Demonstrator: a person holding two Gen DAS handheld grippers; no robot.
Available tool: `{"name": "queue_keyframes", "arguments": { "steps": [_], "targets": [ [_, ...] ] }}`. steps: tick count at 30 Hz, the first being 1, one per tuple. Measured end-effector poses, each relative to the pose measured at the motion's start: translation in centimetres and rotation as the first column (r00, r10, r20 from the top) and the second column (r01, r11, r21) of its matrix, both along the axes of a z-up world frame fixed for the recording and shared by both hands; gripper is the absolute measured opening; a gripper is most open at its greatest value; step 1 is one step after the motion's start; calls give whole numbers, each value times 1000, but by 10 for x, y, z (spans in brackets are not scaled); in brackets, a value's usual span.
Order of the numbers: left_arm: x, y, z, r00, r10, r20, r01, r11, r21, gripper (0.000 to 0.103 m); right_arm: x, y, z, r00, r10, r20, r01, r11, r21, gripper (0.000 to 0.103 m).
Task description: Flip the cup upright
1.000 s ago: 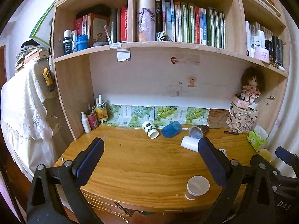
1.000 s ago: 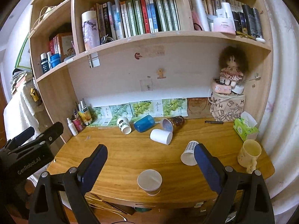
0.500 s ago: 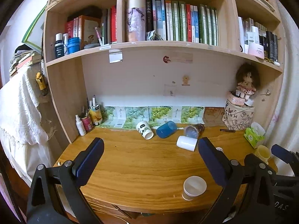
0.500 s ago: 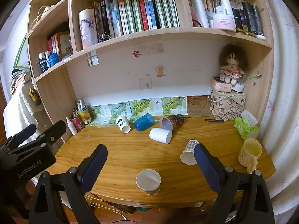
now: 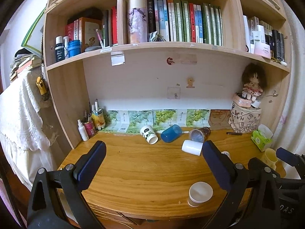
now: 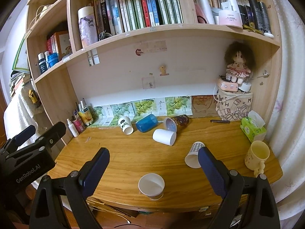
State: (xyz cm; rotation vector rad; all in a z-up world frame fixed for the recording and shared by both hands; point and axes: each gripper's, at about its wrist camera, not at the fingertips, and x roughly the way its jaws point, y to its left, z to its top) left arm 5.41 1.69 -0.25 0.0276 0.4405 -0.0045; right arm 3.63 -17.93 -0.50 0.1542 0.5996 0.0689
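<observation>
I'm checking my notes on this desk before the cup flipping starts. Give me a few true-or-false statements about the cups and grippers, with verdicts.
1. Both grippers are open and empty. True: left gripper and right gripper hold nothing.
2. The blue cup stands upright. False: it lies on its side.
3. The yellow mug stands upright at the desk's right end. True.
4. The checkered paper cup is stacked inside the plain white cup. False: they lie apart.
5. The front paper cup stands with its mouth up. True.

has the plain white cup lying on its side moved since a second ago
No. The white cup lies just in front of the brown cup as before; only the cameras shifted.
</observation>
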Motion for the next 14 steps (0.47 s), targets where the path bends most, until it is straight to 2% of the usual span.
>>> {"name": "queue_keyframes", "arguments": {
  "steps": [14],
  "targets": [
    [7, 2, 0, 1000, 9, -8, -9, 1000, 1, 101, 13, -2, -5, 999, 22, -33, -22, 1000, 13, 94]
  ]
}}
